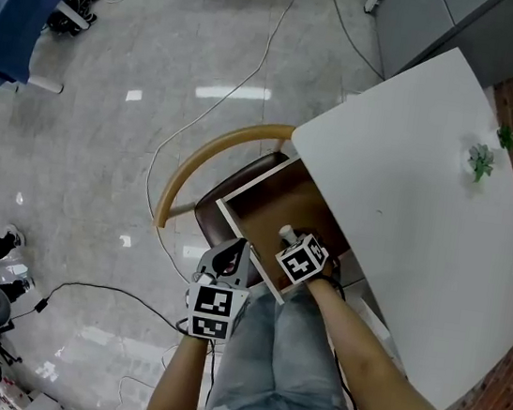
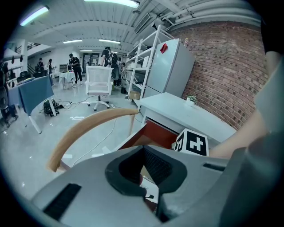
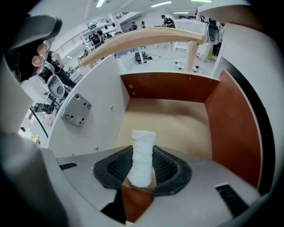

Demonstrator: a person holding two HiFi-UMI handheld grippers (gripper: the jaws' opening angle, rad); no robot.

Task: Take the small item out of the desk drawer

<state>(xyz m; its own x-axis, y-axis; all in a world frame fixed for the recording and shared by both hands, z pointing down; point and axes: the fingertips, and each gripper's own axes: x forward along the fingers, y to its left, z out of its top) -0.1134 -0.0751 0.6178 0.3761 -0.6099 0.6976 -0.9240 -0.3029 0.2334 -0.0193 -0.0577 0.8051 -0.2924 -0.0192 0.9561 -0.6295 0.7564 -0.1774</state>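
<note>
while in right gripper (image 3: 141,170), white roll (image 3: 143,153)

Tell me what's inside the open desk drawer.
A white wrapped roll, clamped in the right gripper, stands over the bare wooden floor of the drawer. Nothing else shows there; the gripper's body covers the near end.

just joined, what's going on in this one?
A person works two handheld grippers at a white desk whose drawer is pulled open. The right gripper is shut on a small white roll and holds it over the drawer's inside; the roll is not set down anywhere yet. The left gripper sits by the drawer's front edge, jaws apart, nothing in them.
</note>
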